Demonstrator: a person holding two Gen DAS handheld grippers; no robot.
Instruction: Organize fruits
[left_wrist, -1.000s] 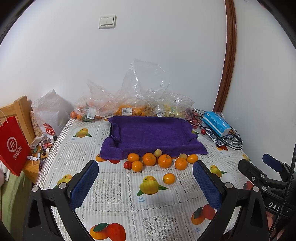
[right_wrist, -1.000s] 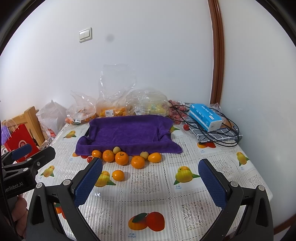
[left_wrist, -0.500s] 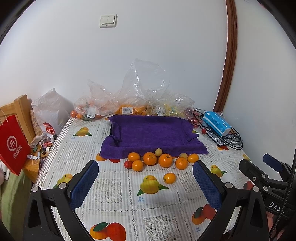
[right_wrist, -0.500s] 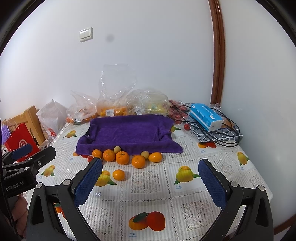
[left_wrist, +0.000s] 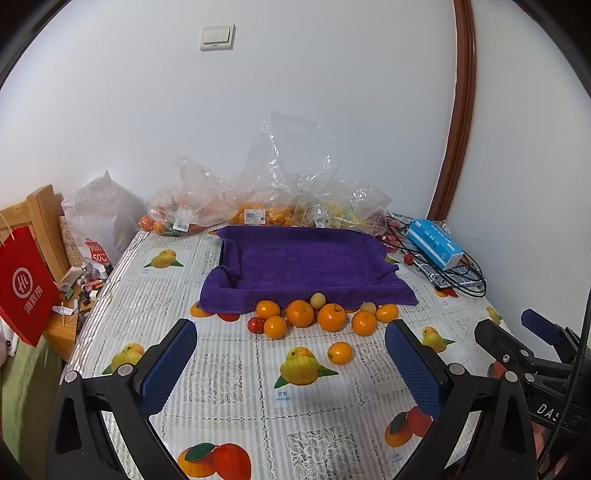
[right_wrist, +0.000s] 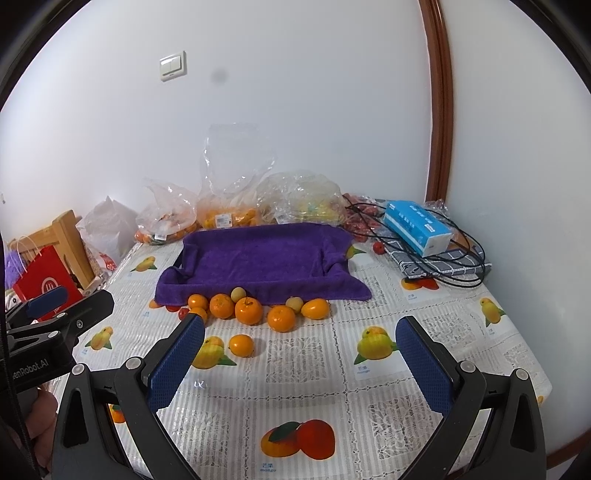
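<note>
On the table (left_wrist: 229, 417) basically nothing's changed vs a sec ago tbh. We've maybe crept a hair closer w/ both rigs, the fruit row sits a touch lower in both views, that's it. So no progress yet imo, we're only lining up.

Left gripper (left_wrist: 291, 354) is spread wide, nothing between the blue pads. Right gripper (right_wrist: 301, 349) same deal, wide open & empty.

Fruit: a row of oranges (left_wrist: 300, 313) plus a couple small pale yellowish ones and a small red fruit (left_wrist: 255, 324) sits just in front of the purple towel (left_wrist: 306, 262), some touching its front edge. One stray orange (left_wrist: 340, 353) is on its own, nearer to us. Towel looks draped over a tray, nothing on it yet, so prob that's the drop spot. Stray one seems the easy first grab.

Surface is a shiny plastic cloth w/ fruit prints, prob a bit slippery so round stuff could roll. Room: white walls, light switch (left_wrist: 217, 37), brown door trim. Clear bags (left_wrist: 258, 206) of more fruit along the back wall, blue tissue box (left_wrist: 434, 248) & black cables on the right, red paper bag (left_wrist: 24, 291) off the left edge.
</note>
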